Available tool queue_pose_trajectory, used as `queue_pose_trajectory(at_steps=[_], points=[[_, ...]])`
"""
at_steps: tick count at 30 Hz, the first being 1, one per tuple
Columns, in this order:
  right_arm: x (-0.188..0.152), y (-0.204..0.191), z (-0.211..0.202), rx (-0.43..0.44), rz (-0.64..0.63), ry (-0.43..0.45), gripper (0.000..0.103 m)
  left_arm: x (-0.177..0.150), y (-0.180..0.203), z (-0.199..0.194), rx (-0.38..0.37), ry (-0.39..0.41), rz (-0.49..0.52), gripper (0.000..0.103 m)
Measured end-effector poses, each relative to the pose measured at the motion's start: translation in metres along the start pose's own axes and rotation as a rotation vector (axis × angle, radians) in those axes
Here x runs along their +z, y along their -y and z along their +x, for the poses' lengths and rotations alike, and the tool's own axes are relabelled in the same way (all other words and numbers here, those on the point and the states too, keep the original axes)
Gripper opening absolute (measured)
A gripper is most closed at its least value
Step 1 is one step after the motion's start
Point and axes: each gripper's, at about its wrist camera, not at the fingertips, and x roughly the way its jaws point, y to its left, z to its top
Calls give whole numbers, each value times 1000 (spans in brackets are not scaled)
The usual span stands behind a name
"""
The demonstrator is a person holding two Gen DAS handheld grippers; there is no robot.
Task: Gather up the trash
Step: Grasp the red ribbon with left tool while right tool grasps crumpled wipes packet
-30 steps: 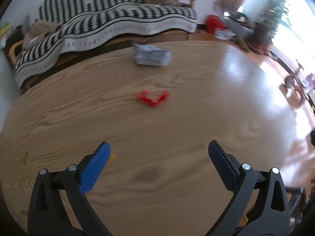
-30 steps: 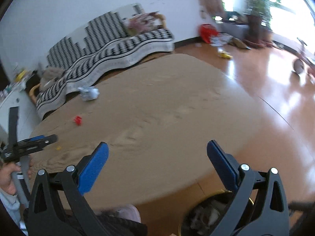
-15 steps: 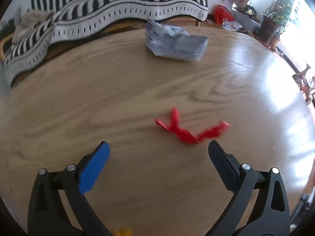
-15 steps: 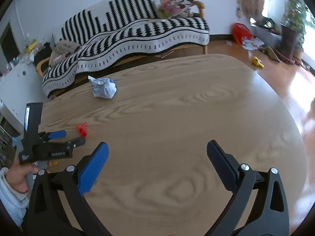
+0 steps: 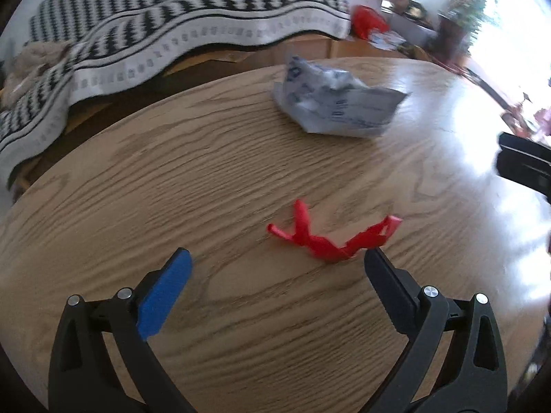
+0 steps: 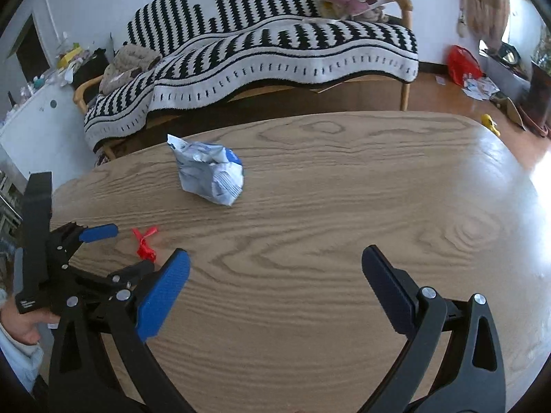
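Looking forward from the left wrist camera, the left gripper (image 5: 277, 265) is spread wide over a wooden table (image 5: 172, 179) with nothing between its fingers. A red scrap (image 5: 327, 237) of twisted plastic lies flat on the wood just ahead of the fingertips, off to the right, its near end almost at the tip of the right-hand finger (image 5: 389, 282); I cannot tell whether they touch. Farther back sits a crumpled white-and-blue wrapper (image 5: 337, 110), well apart from the scrap. Behind the table is a sofa under a black-and-white striped blanket (image 5: 172, 24) (this view is blurred).

From the right wrist camera, the right gripper (image 6: 275, 268) is also wide open and empty, above bare wood near the middle of the table (image 6: 344, 206). At the lower left a hand (image 6: 24, 327) holds the left gripper (image 6: 132, 249), its fingers parted on either side of the red scrap (image 6: 144, 242). The wrapper (image 6: 210, 172) lies beyond, toward the far edge, nearer the striped blanket (image 6: 275, 51).
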Motion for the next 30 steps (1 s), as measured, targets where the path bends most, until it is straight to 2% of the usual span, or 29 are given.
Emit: queue_pose_trajectory(at_steps=[2,4,9,15,18,23,25,30], points=[[9,-6,10,2,-14,-4,97,2,-2,-1,-48,-16,6,97],[16,-11,16,-1,-28,-5,97,3,-3,-4,-80,-26,-30,97],[28,-14,22,14,-4,18,97,11,8,-1,-103,-14,-105,97],[30,-14,22,21,4,11,97,21,9,10,-20,18,-116,97],[30,-16,21,21,-15,12,97,14,-5,2,-24,11,-143,97],[31,-19,27,31,-37,3,97,-9,-37,-14,60,-1,-162,97],[33,-20,33,30,-48,-8,97,-13,-46,-18,72,-9,-182,97],[42,-32,55,48,-91,-51,97,-2,-29,-13,68,-4,-97,97]])
